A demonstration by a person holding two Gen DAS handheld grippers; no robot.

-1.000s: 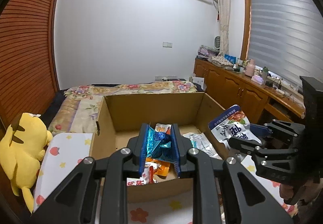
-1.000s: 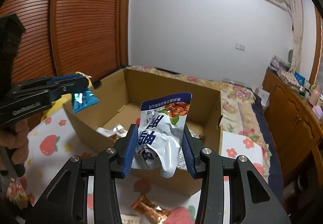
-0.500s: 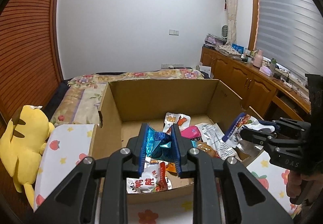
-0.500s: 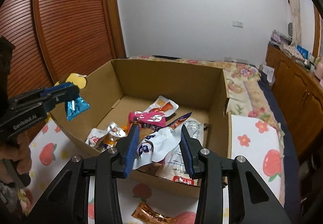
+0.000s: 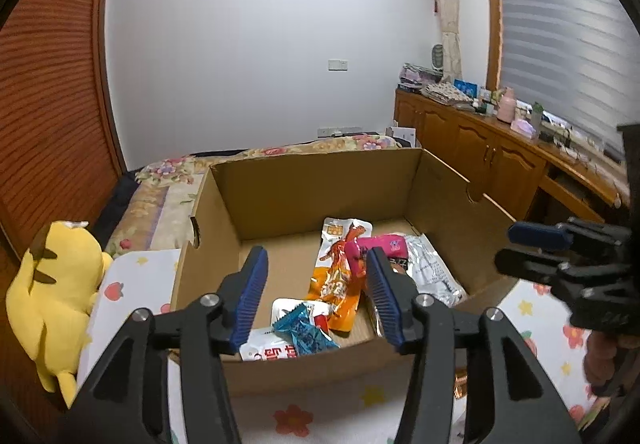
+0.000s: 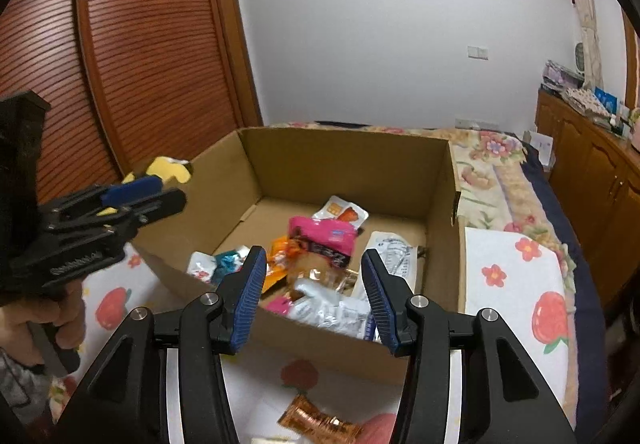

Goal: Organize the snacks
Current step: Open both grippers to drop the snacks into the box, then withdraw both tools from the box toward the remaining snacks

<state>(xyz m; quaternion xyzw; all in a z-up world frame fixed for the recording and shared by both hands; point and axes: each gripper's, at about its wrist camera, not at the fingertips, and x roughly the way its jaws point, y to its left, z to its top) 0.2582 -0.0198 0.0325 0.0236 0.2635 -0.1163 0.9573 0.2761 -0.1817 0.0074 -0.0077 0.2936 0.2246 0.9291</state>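
Fingers of both grippers just opened, seemingly holding nothing

White walls, slatted wooden doors, wooden cabinets beneath a blinded window.

Blue foil packet and white pouch among mixed snacks inside open cardboard box

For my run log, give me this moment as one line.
left gripper: open, jaws just opened, blue foil candy dropped | right gripper: open, white-blue pouch released | brown cardboard box: holds snacks
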